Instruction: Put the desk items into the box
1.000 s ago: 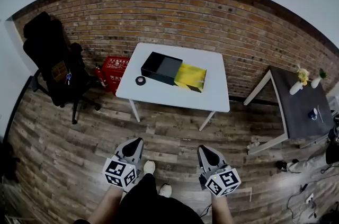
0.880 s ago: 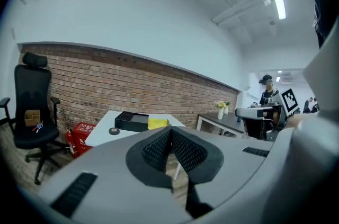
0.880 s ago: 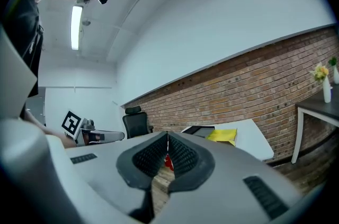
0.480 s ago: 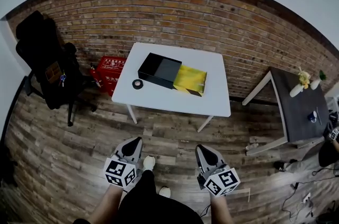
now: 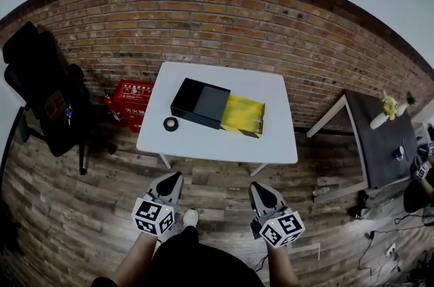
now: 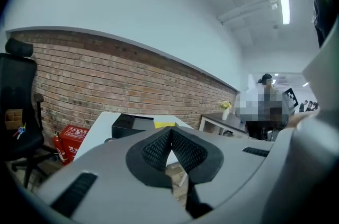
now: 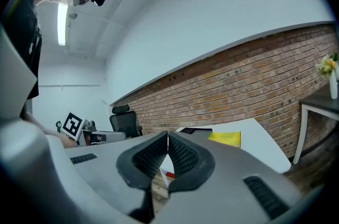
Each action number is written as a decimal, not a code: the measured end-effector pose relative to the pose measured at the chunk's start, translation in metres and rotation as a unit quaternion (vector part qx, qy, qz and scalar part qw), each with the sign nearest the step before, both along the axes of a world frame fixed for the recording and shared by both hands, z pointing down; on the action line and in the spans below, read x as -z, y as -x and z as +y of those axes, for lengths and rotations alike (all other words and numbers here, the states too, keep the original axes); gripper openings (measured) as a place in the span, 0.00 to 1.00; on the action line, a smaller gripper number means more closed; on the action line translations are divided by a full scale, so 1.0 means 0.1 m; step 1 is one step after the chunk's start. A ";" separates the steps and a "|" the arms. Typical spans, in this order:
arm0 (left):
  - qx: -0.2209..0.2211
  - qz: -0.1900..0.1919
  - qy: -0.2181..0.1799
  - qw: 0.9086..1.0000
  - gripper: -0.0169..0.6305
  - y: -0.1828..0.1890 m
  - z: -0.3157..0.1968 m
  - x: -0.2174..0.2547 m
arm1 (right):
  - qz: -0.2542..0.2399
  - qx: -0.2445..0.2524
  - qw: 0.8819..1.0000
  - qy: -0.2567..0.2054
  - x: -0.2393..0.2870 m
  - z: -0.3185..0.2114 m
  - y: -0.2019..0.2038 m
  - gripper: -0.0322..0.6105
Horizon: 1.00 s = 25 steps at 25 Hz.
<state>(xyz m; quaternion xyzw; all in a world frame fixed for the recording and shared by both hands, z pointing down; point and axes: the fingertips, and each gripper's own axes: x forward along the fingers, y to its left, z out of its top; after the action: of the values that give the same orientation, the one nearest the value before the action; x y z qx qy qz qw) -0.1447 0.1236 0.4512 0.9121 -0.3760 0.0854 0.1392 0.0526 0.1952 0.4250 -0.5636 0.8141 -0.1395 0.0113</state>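
A white table stands against the brick wall. On it lies a black box with a yellow part at its right end, and a small black tape roll rests to the box's left. My left gripper and right gripper hang over the wooden floor short of the table's near edge, both shut and empty. In the left gripper view the box shows beyond the closed jaws; in the right gripper view the yellow part lies on the table.
A red crate sits on the floor left of the table, with a black office chair further left. A dark side table with a flower vase stands at the right. Cables lie on the floor at the lower right.
The table and box have come nearer and grown larger in the head view as both grippers moved forward together toward it. Both stayed shut.
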 end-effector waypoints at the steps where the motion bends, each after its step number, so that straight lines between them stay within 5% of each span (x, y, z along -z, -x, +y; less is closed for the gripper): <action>1: -0.001 0.000 0.002 1.000 0.05 0.01 -0.11 -0.01 | 0.005 -0.001 1.000 0.003 -0.02 -0.10 0.02 0.09; 25: -0.038 -0.002 0.047 0.998 0.05 0.28 -1.62 -0.38 | 0.008 -0.047 0.998 0.040 -0.16 -1.47 0.18 0.09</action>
<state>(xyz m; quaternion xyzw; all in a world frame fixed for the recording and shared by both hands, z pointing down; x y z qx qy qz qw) -0.1724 -0.0383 0.4894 0.9178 -0.3372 0.1103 0.1781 0.0351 0.0477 0.4411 -0.6026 0.7803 -0.1670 -0.0109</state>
